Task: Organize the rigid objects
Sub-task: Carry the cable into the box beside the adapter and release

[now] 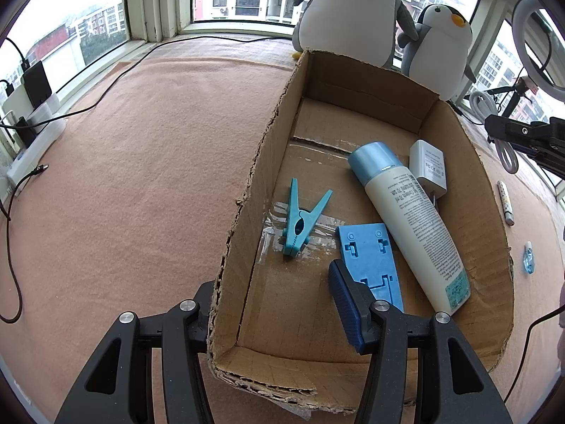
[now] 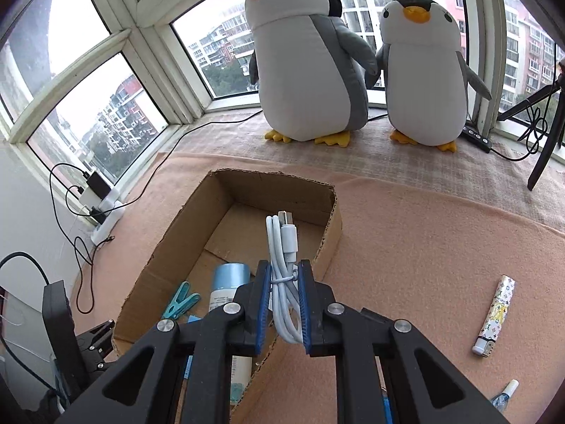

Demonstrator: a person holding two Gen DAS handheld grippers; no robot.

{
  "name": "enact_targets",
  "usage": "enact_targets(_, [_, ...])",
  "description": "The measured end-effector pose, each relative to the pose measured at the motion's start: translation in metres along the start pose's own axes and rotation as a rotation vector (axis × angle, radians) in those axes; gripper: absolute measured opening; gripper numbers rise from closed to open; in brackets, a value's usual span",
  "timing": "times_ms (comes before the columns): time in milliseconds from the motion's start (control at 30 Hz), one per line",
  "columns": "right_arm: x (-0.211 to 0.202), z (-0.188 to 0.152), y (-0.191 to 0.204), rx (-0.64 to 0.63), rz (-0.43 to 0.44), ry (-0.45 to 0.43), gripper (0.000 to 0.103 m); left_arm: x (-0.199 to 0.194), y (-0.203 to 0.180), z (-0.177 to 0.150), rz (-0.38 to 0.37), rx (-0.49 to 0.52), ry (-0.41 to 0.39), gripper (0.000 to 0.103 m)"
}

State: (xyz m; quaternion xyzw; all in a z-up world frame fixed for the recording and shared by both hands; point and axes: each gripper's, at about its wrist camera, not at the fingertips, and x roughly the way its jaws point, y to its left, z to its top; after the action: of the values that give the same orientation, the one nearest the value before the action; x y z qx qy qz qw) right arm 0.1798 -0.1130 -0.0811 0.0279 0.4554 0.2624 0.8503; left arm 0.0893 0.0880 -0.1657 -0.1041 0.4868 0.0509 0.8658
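Straddling the near left wall of the cardboard box (image 1: pixel 247 190), the left gripper (image 1: pixel 279 318) stands wide and empty: one finger is outside and mostly hidden behind the cardboard, the other inside over the blue plastic bracket (image 1: pixel 370 258). Inside the box lie a teal clothes peg (image 1: pixel 300 221), a cream bottle (image 1: pixel 406 219) with a blue cap, and a white charger (image 1: pixel 428 166) partly covered by the bottle. The right gripper (image 2: pixel 284 304) is clamped on a bundled white cable (image 2: pixel 282 272), held above the box's right wall, plugs pointing away. Right of the box, a patterned lighter (image 2: pixel 494 314) lies on the pink blanket (image 2: pixel 423 247). A small blue item at the picture's bottom edge is cut off.
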Motion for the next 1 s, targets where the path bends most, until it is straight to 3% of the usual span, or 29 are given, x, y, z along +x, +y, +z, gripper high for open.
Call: enact_targets(1000, [0.036,0.001,0.022,-0.019,-0.001,0.041,0.015,-0.001,0.000,0.002,0.002,0.003,-0.003,0.057])
